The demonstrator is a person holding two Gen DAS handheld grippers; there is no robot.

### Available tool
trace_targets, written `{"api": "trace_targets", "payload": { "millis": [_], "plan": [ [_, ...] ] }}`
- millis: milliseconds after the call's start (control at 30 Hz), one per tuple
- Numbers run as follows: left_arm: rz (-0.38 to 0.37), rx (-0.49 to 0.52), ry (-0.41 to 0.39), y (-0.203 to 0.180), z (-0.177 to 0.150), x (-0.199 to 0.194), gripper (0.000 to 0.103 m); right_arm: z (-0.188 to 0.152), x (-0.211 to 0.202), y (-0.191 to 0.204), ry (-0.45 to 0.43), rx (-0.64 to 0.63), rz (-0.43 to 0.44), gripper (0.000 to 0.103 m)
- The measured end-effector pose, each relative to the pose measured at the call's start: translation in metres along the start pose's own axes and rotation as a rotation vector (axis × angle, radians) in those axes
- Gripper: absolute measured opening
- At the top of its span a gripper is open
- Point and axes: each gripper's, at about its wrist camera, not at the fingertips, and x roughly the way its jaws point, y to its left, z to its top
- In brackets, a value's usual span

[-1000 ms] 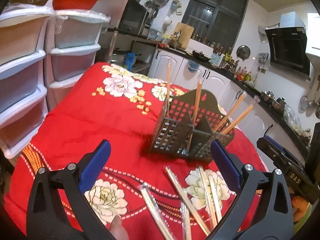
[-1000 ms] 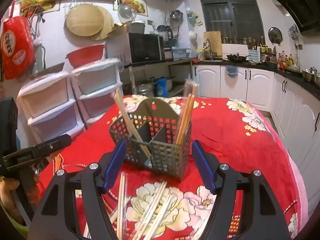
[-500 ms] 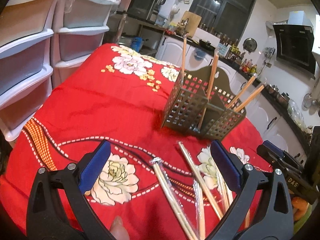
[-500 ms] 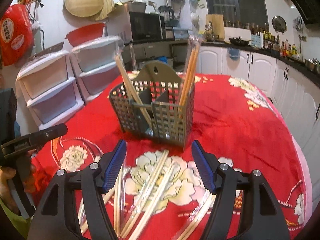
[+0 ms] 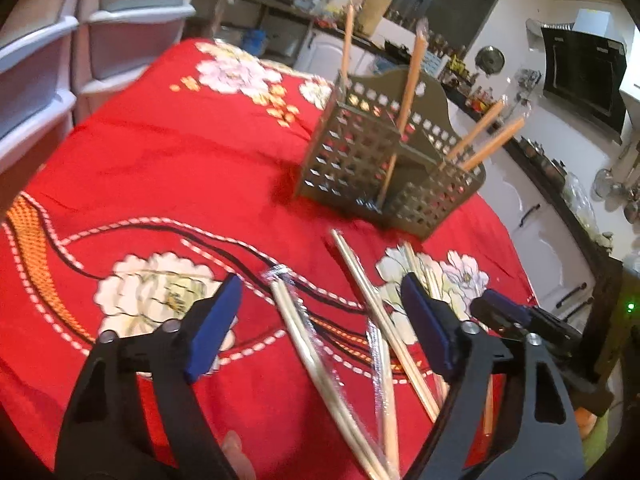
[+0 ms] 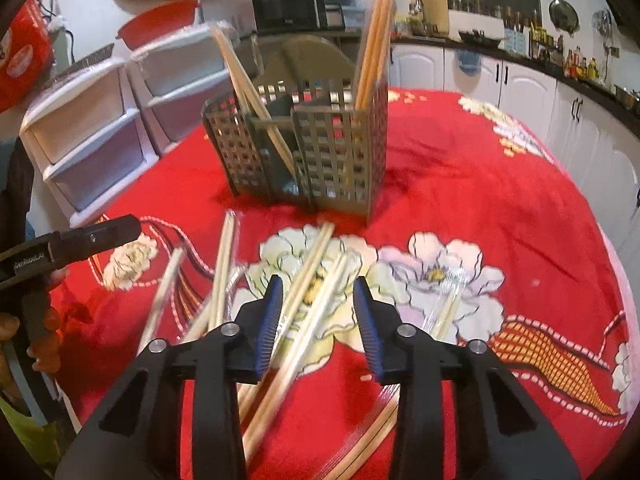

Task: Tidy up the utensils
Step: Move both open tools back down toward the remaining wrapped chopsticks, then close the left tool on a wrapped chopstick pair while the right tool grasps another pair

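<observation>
A grey-brown perforated utensil holder [image 5: 384, 152] stands on the red flowered tablecloth [image 5: 180, 160], with several chopsticks upright in its compartments; it also shows in the right wrist view [image 6: 308, 152]. Several wrapped chopstick pairs [image 5: 360, 340] lie loose on the cloth in front of it. My left gripper [image 5: 320, 320] is open and empty, low over the loose chopsticks. My right gripper [image 6: 318, 316] is open, its jaws either side of wrapped chopsticks [image 6: 308, 300] lying on the cloth. The right gripper's tip [image 5: 516, 316] shows at the right of the left wrist view.
White plastic drawer units [image 6: 100, 128] stand left of the table. Kitchen counters and white cabinets [image 6: 520, 76] run behind. The other hand-held gripper [image 6: 72, 244] shows at the left of the right wrist view. The table's edge curves at the right [image 6: 616, 264].
Both grippers have dropped lower and closer to the loose chopsticks. The right gripper's jaws have narrowed and now straddle chopsticks on the cloth.
</observation>
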Motion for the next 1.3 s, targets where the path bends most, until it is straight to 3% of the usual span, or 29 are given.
{"api": "trace_targets", "payload": {
  "millis": [400, 600, 933, 1133, 1300],
  "plan": [
    [-0.040, 0.004, 0.136, -0.014, 0.008, 0.047, 0.037, 0.000, 0.035, -0.012, 0.095, 0.045, 0.000, 0.024],
    [-0.052, -0.009, 0.195, -0.017, 0.017, 0.072, 0.034, 0.008, 0.050, -0.015, 0.128, 0.053, 0.008, 0.023],
    [-0.017, -0.019, 0.210, -0.013, 0.031, 0.095, 0.025, 0.023, 0.073, -0.020, 0.164, 0.063, 0.002, 0.020],
    [0.010, -0.004, 0.199, -0.013, 0.034, 0.101, 0.013, 0.029, 0.083, -0.024, 0.167, 0.071, 0.017, 0.019],
    [0.018, -0.009, 0.191, -0.011, 0.036, 0.099, 0.008, 0.031, 0.083, -0.029, 0.153, 0.082, 0.027, 0.012]
  ]
}}
